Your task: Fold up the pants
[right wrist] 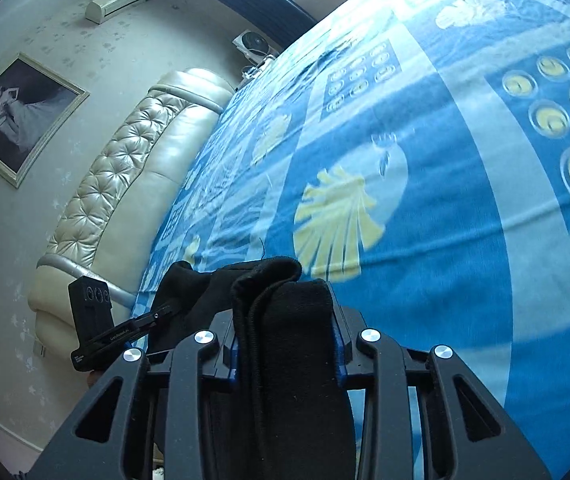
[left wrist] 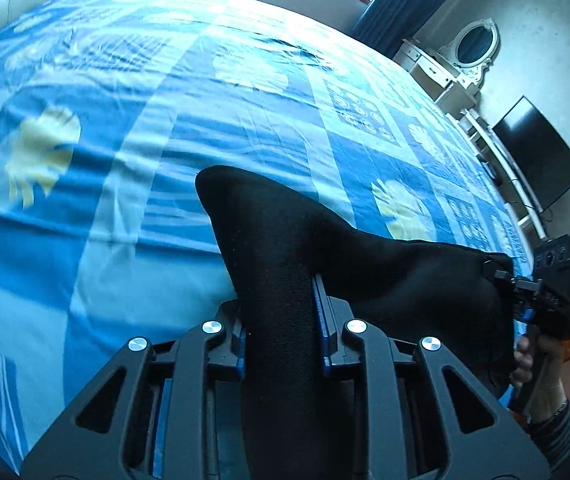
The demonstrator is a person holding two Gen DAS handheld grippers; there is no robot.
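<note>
The black pants (left wrist: 365, 264) hang between my two grippers above a bed with a blue patterned sheet (left wrist: 125, 120). My left gripper (left wrist: 281, 304) is shut on one bunched edge of the pants, which stands up past its fingers. My right gripper (right wrist: 285, 320) is shut on another thick folded edge of the pants (right wrist: 285, 344). In the left wrist view the right gripper (left wrist: 509, 284) shows at the right, clamped on the cloth. In the right wrist view the left gripper (right wrist: 165, 312) shows at the left, also clamped on the cloth.
The blue sheet (right wrist: 445, 200) fills both views. A cream tufted headboard (right wrist: 125, 184) runs along the bed's far side. A white dressing table with an oval mirror (left wrist: 473, 48) and a dark TV (left wrist: 537, 152) stand by the wall beyond the bed.
</note>
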